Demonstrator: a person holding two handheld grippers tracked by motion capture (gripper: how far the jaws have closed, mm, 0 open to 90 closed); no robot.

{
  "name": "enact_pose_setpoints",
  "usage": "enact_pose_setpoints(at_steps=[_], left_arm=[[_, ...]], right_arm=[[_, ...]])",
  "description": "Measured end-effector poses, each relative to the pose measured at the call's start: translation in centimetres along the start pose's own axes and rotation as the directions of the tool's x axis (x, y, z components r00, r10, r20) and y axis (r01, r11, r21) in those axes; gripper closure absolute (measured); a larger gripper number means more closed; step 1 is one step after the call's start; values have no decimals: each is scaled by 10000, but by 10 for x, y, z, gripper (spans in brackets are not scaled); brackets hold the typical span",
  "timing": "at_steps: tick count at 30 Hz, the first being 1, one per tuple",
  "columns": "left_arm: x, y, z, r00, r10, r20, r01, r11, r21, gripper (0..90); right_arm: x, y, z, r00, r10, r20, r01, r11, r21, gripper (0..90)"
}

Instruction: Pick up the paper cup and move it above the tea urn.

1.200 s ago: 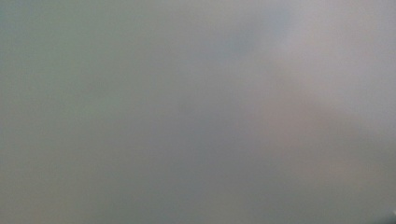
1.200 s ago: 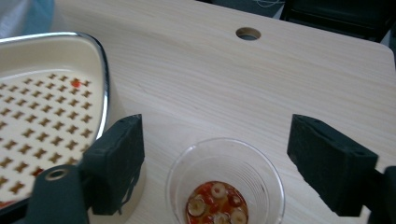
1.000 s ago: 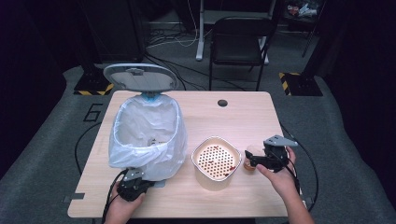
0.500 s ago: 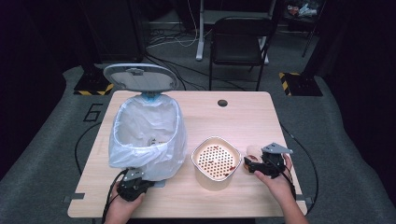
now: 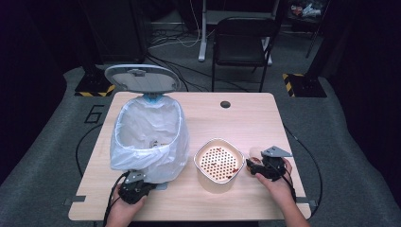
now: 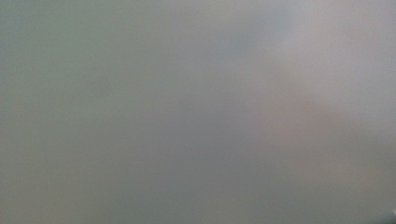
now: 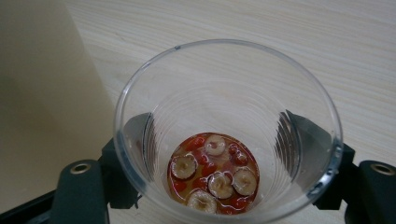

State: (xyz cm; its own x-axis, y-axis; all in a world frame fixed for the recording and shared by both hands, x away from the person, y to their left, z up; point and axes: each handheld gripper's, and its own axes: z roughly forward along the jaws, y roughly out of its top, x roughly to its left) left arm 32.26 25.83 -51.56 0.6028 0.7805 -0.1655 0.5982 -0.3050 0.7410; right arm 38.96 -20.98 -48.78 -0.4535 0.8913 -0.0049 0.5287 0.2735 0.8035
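Observation:
A clear plastic cup (image 7: 224,84) stands on the table just right of a cream strainer bowl (image 5: 196,161). In its bottom are red berries and round pale slices (image 7: 212,172) in a little liquid. My right gripper (image 7: 217,135) has its jaws on either side of the cup; they have just been closing and now lie against its walls. In the high view the right gripper (image 5: 253,166) sits low beside the bowl. My left gripper (image 5: 137,187) rests shut at the foot of a bin (image 5: 149,137) lined with a white bag. The left gripper view is a grey blur.
The bin's grey lid (image 5: 141,78) stands open behind it. A few red bits lie in the strainer bowl. The wooden table (image 5: 236,118) has a dark round hole (image 5: 225,104) near its far edge. A black chair (image 5: 241,42) stands beyond.
My right gripper has come down from above the table to the cup beside the strainer bowl. The left gripper and the bin have not moved.

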Motion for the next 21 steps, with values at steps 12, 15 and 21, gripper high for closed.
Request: enact_pose_setpoints(at_steps=[12, 15, 21], left_arm=[[0, 0, 0, 10000, -2, -1, 2, 10000, -2, 900], [0, 0, 0, 10000, -6, -1, 6, 10000, 0, 900], [0, 0, 0, 10000, -3, -7, 3, 10000, 5, 900]], right_arm=[[0, 0, -4, 9999, -148, 13, 149, 9995, -273, 377], [-1, 2, -8, 9998, -178, -55, 175, 9989, -424, 397], [0, 11, -17, 9992, -361, -195, 350, 9981, -502, 430]])
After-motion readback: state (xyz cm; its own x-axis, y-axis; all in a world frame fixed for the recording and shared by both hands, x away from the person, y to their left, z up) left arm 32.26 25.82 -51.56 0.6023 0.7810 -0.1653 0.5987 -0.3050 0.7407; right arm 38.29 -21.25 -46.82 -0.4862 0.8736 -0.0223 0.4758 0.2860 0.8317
